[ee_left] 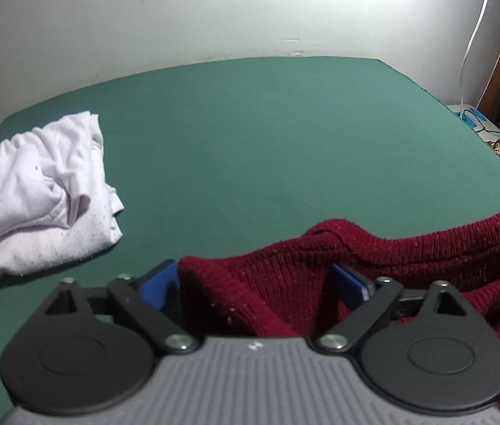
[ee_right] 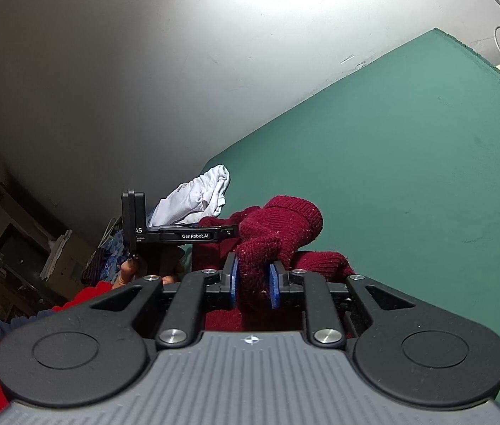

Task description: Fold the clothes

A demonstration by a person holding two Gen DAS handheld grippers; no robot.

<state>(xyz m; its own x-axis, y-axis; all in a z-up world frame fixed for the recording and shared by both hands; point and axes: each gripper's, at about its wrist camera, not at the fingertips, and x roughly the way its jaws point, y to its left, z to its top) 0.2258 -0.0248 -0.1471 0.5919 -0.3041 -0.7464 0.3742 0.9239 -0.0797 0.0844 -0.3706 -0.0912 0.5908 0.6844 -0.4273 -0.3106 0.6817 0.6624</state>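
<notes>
You had the red sweater (ee_left: 409, 258) on the green worktop (ee_left: 250, 141), right of the white garment (ee_left: 33, 191). Your right gripper (ee_right: 254, 283) pinched a sweater fold; your left gripper's (ee_left: 255, 279) fingers (ee_left: 159, 283) stood spread around another. Spreading the sweater flat likely comes next. No containers showed.

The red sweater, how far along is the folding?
Done: nothing; the white garment lies crumpled. In hand: the right gripper pinches the red sweater, and the left gripper stands wide with knit between its fingers. Left: spreading and folding both.
</notes>
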